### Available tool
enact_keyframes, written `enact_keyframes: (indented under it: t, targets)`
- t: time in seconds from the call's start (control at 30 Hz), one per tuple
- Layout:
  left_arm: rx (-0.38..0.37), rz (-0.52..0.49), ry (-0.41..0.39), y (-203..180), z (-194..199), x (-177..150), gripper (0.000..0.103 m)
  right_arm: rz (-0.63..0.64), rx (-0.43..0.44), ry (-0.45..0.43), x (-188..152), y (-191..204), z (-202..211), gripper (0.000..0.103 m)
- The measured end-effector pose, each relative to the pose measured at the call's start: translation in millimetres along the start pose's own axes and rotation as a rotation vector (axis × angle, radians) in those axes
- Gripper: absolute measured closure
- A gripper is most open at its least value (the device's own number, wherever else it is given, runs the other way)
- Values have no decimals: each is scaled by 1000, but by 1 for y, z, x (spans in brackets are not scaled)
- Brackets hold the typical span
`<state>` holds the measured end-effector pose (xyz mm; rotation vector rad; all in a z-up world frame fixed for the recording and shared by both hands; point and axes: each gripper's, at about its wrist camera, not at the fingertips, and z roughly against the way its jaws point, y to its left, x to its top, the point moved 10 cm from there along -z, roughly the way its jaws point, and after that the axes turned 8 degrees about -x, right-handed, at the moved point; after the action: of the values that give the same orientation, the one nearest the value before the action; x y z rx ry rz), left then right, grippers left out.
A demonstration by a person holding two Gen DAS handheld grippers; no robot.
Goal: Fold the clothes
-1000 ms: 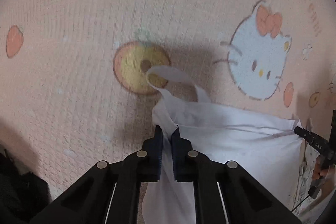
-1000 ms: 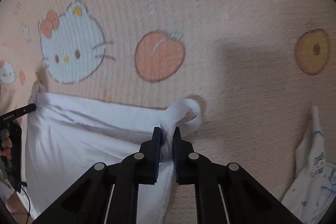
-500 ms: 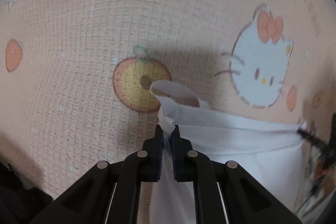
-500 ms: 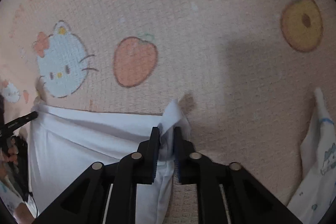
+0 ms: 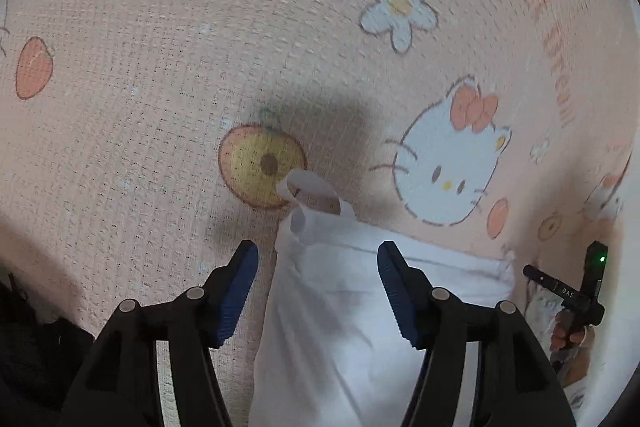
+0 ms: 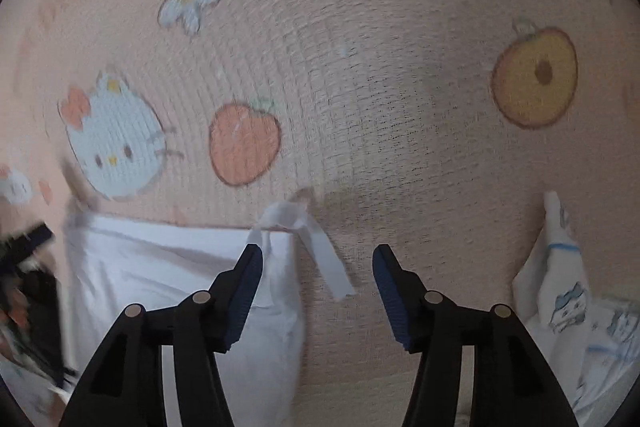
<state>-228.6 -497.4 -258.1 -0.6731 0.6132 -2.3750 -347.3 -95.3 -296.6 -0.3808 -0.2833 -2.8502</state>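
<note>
garment (image 5: 352, 307): white, on pink blanket (image 5: 160, 27), 6 o'clock in both views | left gripper (image 5: 318, 287), right gripper (image 6: 318, 291): jaws apart, empty | handling: light, limp, likely slack | grip: strap (image 6: 320, 251) corners, 12 o'clock edge

All I see under both cameras is a peach-pink woven blanket (image 5: 160, 107) with a waffle-like grid texture; whether it covers a bed or the floor I cannot tell. Its print has a white cartoon cat face with an orange bow (image 5: 452, 167), a white flower with a yellow centre (image 5: 400, 9), a halved yellow fruit (image 5: 262, 165), a small orange fruit (image 5: 34, 67) and orange lettering (image 5: 556, 39) along the right edge, too blurred to read. The right wrist view shows another orange fruit (image 6: 245, 143) and halved fruit (image 6: 534, 77). Soft grey shadows (image 5: 320, 123) fall across the middle. Light is dim and even. A dark patch (image 5: 28, 355) sits at lower left.
</note>
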Motion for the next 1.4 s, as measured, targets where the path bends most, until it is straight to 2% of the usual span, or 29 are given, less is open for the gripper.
enact_keyframes:
  t: [0.13, 0.23, 0.27, 0.3, 0.33, 0.37, 0.4, 0.43, 0.53, 0.67, 0.8, 0.87, 0.93, 0.97, 1.0, 1.03, 1.1, 1.17, 1.2, 1.27, 1.3, 1.33, 1.4]
  targets:
    - [47, 7, 45, 10, -6, -24, 43, -80, 35, 134, -5, 6, -9, 46]
    - [67, -16, 79, 12, -19, -29, 43, -69, 6, 201, -13, 13, -20, 47]
    - [76, -27, 84, 13, -23, -30, 43, -58, -9, 215, -14, 15, -24, 51]
    - [86, -37, 90, 13, -27, -31, 44, -45, -28, 225, -14, 18, -29, 65]
    - [97, -52, 93, 14, -30, -32, 48, -41, -44, 237, -15, 19, -34, 76]
    - [108, -68, 95, 14, -33, -33, 56, -32, -57, 244, -15, 20, -37, 92]
    - [125, -86, 103, 15, -36, -34, 81, -10, -68, 242, -16, 21, -40, 95]
    - [149, -105, 117, 17, -40, -35, 91, 12, -77, 238, -16, 22, -41, 95]
    - [170, -149, 140, 21, -43, -37, 91, 66, -93, 215, -20, 21, -36, 97]
    - [175, -120, 156, 46, -28, -34, 93, 27, -40, 202, -32, 9, -33, 97]
    - [173, -114, 172, 65, -17, -38, 94, -51, 51, 188, -39, -2, -31, 98]
    - [192, -128, 187, 66, -17, -36, 93, -38, 69, 170, -40, -4, -30, 98]
    - [204, -147, 186, 63, -16, -33, 93, 9, 53, 139, -40, -7, -23, 96]
    - [203, -158, 177, 60, -14, -31, 93, 26, 38, 121, -39, -6, -20, 90]
    - [200, -165, 168, 57, -10, -28, 93, 42, 13, 95, -37, -5, -15, 79]
    - [187, -162, 159, 53, -6, -26, 93, 49, -12, 68, -34, -4, -10, 76]
    - [156, -166, 151, 41, 2, -23, 92, 64, -26, 8, -26, -1, 5, 75]
    - [150, -219, 154, 24, 6, -21, 92, 83, 9, -21, -19, 5, 21, 75]
    - [147, -246, 156, 16, 8, -20, 87, 93, 26, -35, -16, 8, 28, 75]
    - [140, -299, 159, 0, 12, -18, 69, 147, 39, -23, -12, 23, 35, 75]
    - [137, -326, 160, -9, 14, -17, 56, 183, 42, -9, -11, 32, 35, 75]
    - [134, -352, 162, -17, 16, -16, 51, 218, 44, 6, -10, 40, 36, 75]
    - [154, -387, 178, -43, 5, -22, 51, 282, 43, 40, -11, 57, 36, 75]
